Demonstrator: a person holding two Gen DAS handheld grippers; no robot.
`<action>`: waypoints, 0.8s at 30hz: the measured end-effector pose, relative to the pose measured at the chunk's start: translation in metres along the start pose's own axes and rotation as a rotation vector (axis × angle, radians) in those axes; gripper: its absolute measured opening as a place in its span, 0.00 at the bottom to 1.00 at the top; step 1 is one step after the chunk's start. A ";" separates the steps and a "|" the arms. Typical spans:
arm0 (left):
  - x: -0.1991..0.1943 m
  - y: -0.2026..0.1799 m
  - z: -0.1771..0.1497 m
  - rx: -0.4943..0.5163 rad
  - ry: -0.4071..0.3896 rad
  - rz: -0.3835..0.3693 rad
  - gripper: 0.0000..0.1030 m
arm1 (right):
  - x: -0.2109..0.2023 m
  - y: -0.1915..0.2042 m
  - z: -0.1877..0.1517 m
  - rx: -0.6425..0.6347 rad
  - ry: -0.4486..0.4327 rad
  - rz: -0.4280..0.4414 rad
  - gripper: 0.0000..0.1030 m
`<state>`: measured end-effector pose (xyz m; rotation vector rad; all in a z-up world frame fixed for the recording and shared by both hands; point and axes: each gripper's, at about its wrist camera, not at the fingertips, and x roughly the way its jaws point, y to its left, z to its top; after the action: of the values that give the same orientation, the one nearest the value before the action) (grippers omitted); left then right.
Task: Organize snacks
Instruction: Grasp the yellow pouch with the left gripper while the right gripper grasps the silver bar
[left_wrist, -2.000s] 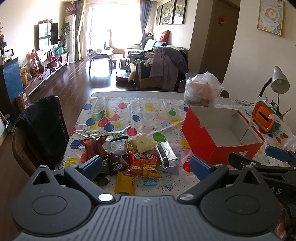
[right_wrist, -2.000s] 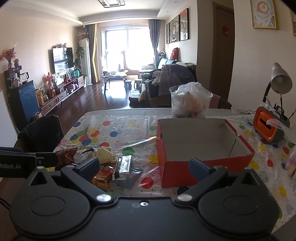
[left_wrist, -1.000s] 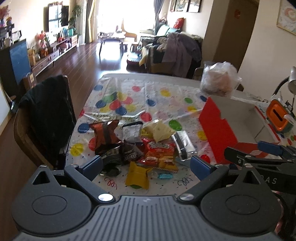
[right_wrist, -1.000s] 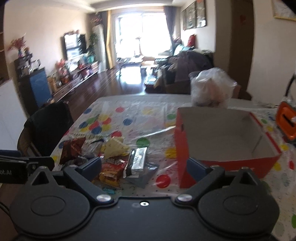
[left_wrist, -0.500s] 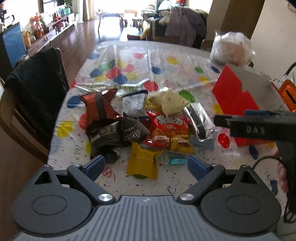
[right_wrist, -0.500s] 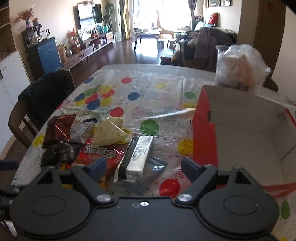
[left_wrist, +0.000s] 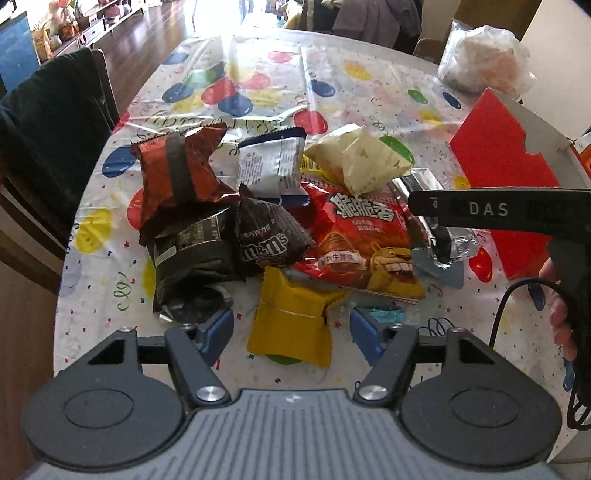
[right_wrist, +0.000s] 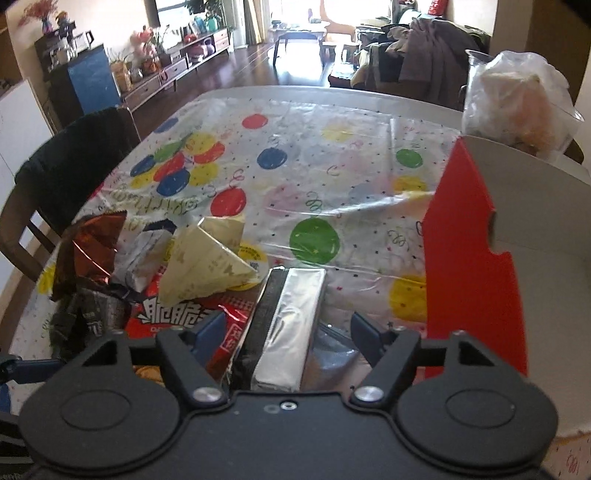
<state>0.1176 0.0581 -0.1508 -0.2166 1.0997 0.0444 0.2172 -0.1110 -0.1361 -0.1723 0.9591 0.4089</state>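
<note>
A pile of snacks lies on the balloon-print tablecloth (left_wrist: 258, 92). My left gripper (left_wrist: 291, 334) hangs low over a yellow packet (left_wrist: 291, 321). Its jaws are closing, and the blue pads (left_wrist: 218, 332) stand just clear of the packet's sides. My right gripper (right_wrist: 288, 332) straddles a silver-wrapped bar (right_wrist: 295, 302), with its jaws closing too and a gap on each side. In the left wrist view the right gripper (left_wrist: 441, 251) shows as a black body over that bar. An open red box (right_wrist: 469, 258) stands to the right of the pile.
The pile also holds a red chip bag (left_wrist: 362, 236), a brown m&m's bag (left_wrist: 269, 240), a cream triangular packet (left_wrist: 358, 158), a white packet (left_wrist: 269, 166) and a red-brown one (left_wrist: 177, 177). A chair with a dark garment (left_wrist: 48, 129) stands left. A filled plastic bag (left_wrist: 484, 59) sits far right.
Both grippers have come down and forward onto the snack pile and their jaws have narrowed. The left now frames the yellow packet, and the right frames the silver bar.
</note>
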 end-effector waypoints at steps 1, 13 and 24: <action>0.002 0.000 0.001 -0.002 0.005 -0.004 0.63 | 0.003 0.001 0.001 -0.001 0.008 -0.002 0.70; 0.009 0.001 0.002 -0.001 0.014 -0.021 0.41 | 0.012 0.004 -0.002 -0.026 0.033 0.000 0.45; 0.004 0.005 -0.003 -0.032 0.000 -0.043 0.33 | -0.006 0.000 -0.007 0.004 0.001 -0.019 0.39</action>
<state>0.1155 0.0625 -0.1562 -0.2682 1.0948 0.0236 0.2085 -0.1150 -0.1354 -0.1781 0.9581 0.3894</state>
